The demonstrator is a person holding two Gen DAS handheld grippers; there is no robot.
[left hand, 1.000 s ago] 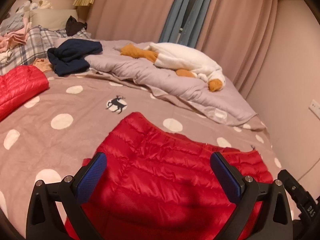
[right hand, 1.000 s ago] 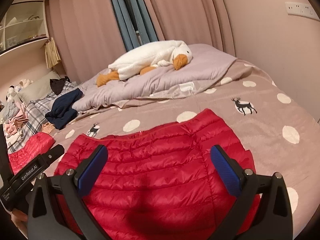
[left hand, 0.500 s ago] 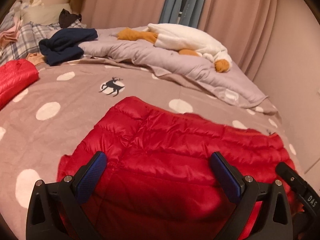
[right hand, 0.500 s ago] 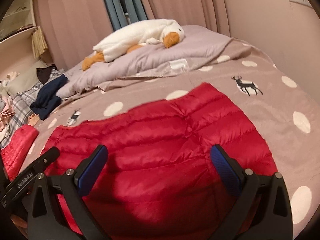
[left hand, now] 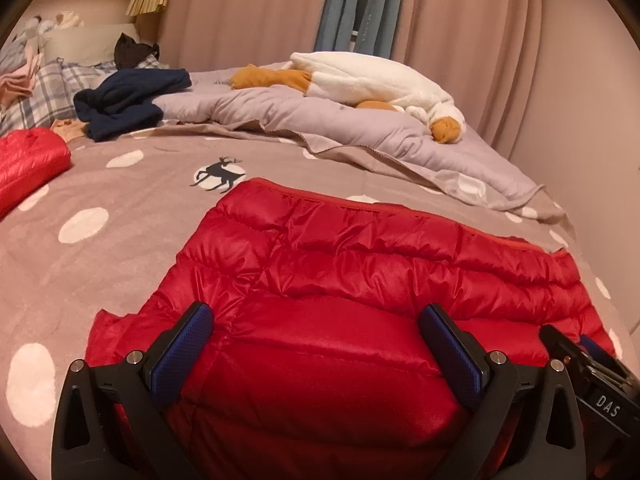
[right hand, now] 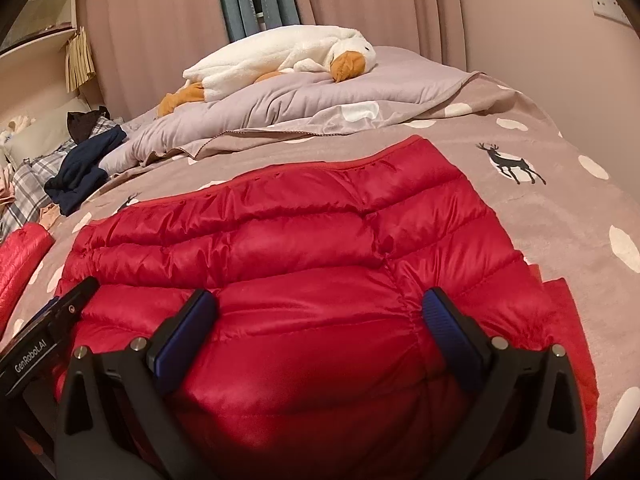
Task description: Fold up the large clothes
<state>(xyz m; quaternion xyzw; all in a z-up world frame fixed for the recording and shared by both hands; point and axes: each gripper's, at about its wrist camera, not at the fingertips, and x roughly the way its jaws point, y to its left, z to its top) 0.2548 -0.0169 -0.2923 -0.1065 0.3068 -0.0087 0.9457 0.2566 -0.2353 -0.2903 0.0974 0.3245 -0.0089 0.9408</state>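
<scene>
A red quilted down jacket [left hand: 360,264] lies spread on the dotted bedspread [left hand: 100,184]; it also shows in the right wrist view [right hand: 304,220]. My left gripper [left hand: 316,340] is open, low over the jacket's near left part, with puffy red fabric bulging between its blue pads [left hand: 180,348]. My right gripper [right hand: 320,328] is open in the same way over the near right part, jaws wide, fabric between them. Each gripper's body shows at the edge of the other's view.
A second red jacket [left hand: 28,160] lies at the left. A navy garment [left hand: 124,100], plaid bedding [left hand: 36,96], a folded lilac duvet [left hand: 320,120] and a white goose plush [left hand: 380,76] lie at the back. Curtains and a wall stand beyond.
Both grippers have moved down and forward onto the jacket; its fabric now bulges between the open jaws. Neither gripper has closed.
</scene>
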